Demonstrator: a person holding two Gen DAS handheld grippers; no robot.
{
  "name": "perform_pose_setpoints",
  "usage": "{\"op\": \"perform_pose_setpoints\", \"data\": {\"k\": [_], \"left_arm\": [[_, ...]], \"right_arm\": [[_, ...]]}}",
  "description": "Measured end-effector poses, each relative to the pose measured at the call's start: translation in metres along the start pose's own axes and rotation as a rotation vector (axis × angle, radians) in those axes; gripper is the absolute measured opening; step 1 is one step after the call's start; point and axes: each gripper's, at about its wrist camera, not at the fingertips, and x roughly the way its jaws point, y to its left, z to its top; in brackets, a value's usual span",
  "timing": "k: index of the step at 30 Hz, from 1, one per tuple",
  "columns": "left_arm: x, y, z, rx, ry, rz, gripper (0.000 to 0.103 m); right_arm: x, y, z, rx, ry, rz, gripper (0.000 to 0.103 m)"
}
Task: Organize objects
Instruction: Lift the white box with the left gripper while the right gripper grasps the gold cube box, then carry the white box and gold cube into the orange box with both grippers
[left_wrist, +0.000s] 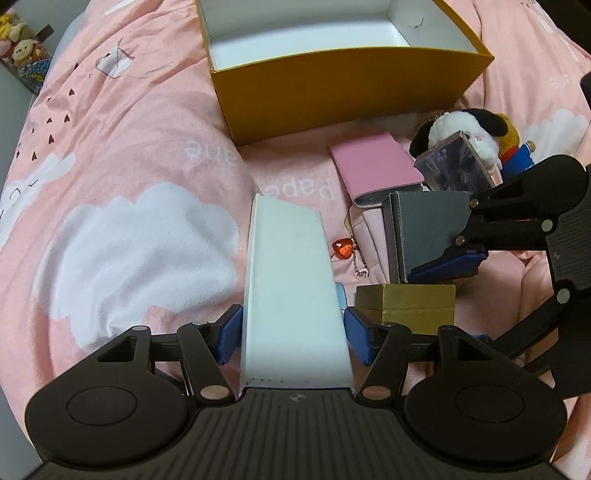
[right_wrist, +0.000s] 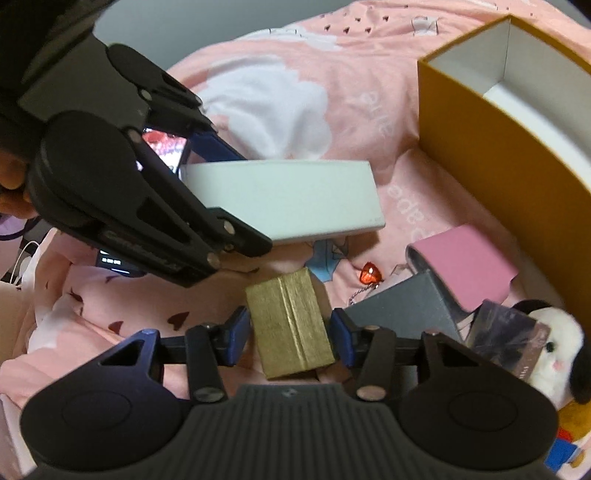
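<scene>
The left gripper (left_wrist: 293, 334) grips a long white box (left_wrist: 291, 273) by its two long sides, blue pads pressed to it, lifted clear of the pink bedspread (left_wrist: 122, 155). The right gripper (right_wrist: 290, 338) straddles a small gold box (right_wrist: 291, 325) lying on the bedding — its jaws are parted, with a sliver of gap at each pad. Just beside the gold box stand a grey box (right_wrist: 406, 314) and a pink case (right_wrist: 469, 258); a red heart charm (right_wrist: 370, 274) lies between. Beyond — the open yellow box (left_wrist: 332, 85), well apart, with a plush dog (left_wrist: 469, 129) near its corner.
</scene>
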Motion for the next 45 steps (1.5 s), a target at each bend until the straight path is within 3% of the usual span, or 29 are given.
{"op": "perform_pose_setpoints", "data": {"k": [7, 13, 18, 21, 25, 31, 36, 40, 45], "left_arm": [[0.004, -0.004, 0.005, 0.043, 0.038, 0.012, 0.068], [0.007, -0.01, 0.009, 0.093, 0.069, 0.027, 0.068], [0.012, -0.018, 0.016, 0.156, 0.093, 0.056, 0.07], [0.016, -0.024, 0.025, 0.206, 0.1, 0.07, 0.077], [0.028, -0.036, 0.041, 0.29, 0.127, 0.099, 0.08], [0.061, -0.056, 0.055, 0.423, 0.223, 0.153, 0.08], [0.07, -0.061, 0.059, 0.464, 0.281, 0.173, 0.071], [0.056, -0.052, 0.059, 0.412, 0.199, 0.143, 0.071], [0.012, -0.028, 0.06, 0.228, 0.054, 0.036, 0.07]], "right_arm": [[-0.006, 0.0, -0.002, 0.027, -0.019, -0.001, 0.05], [-0.056, -0.009, -0.013, 0.097, -0.11, 0.039, 0.049], [-0.105, -0.022, -0.026, 0.162, -0.226, -0.033, 0.049], [-0.122, -0.035, -0.032, 0.198, -0.281, -0.118, 0.049], [-0.12, -0.055, -0.036, 0.27, -0.286, -0.146, 0.049], [-0.109, -0.072, -0.035, 0.316, -0.29, -0.116, 0.049], [-0.102, -0.076, -0.033, 0.331, -0.29, -0.126, 0.049], [-0.102, -0.081, -0.035, 0.345, -0.297, -0.119, 0.049], [-0.106, -0.08, -0.036, 0.354, -0.315, -0.116, 0.049]]}}
